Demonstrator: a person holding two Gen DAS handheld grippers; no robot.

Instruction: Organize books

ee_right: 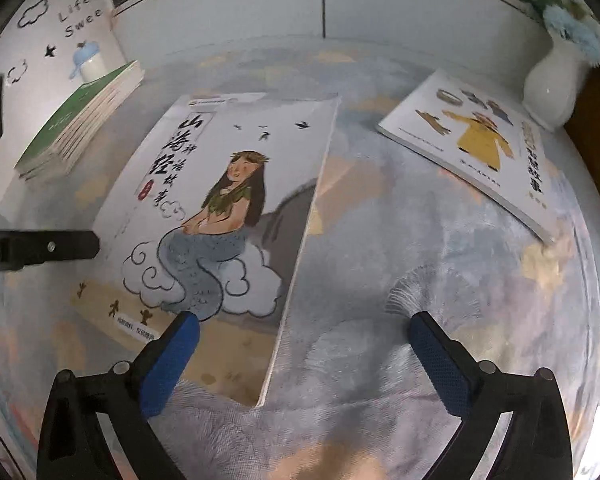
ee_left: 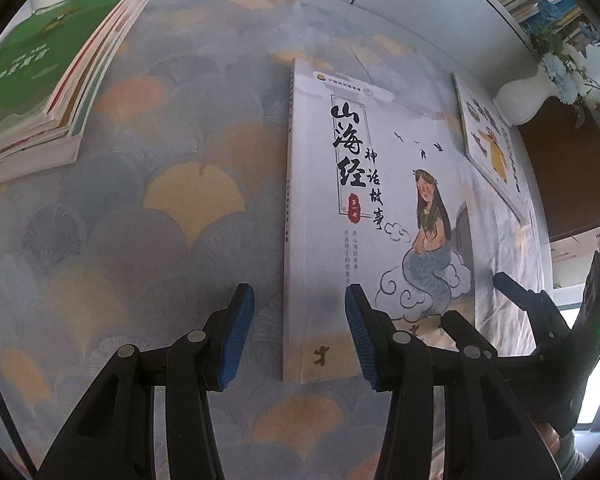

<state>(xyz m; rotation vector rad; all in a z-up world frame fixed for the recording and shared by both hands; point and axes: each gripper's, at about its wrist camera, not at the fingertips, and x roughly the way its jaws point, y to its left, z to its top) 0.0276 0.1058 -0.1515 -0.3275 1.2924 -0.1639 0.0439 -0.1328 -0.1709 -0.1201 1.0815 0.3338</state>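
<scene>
A white mermaid-cover book (ee_left: 380, 200) (ee_right: 236, 200) lies flat on the patterned tablecloth. My left gripper (ee_left: 300, 320) is open just above the book's near-left corner, and the spine edge runs between its blue pads without touching either. My right gripper (ee_right: 302, 328) is open wide over the book's near-right corner, its left pad above the cover and its right pad above bare cloth. A second book with a yellow coat on it (ee_left: 488, 144) (ee_right: 480, 140) lies to the right. A green-topped stack of books (ee_left: 40, 72) (ee_right: 80, 128) sits at the far left.
A white vase (ee_left: 520, 100) (ee_right: 552, 80) with blue flowers stands at the far right, by the yellow-coat book. A grey wall panel (ee_right: 324, 8) closes off the back, with a shelf of books above it. A white decorated board (ee_right: 72, 20) stands behind the stack.
</scene>
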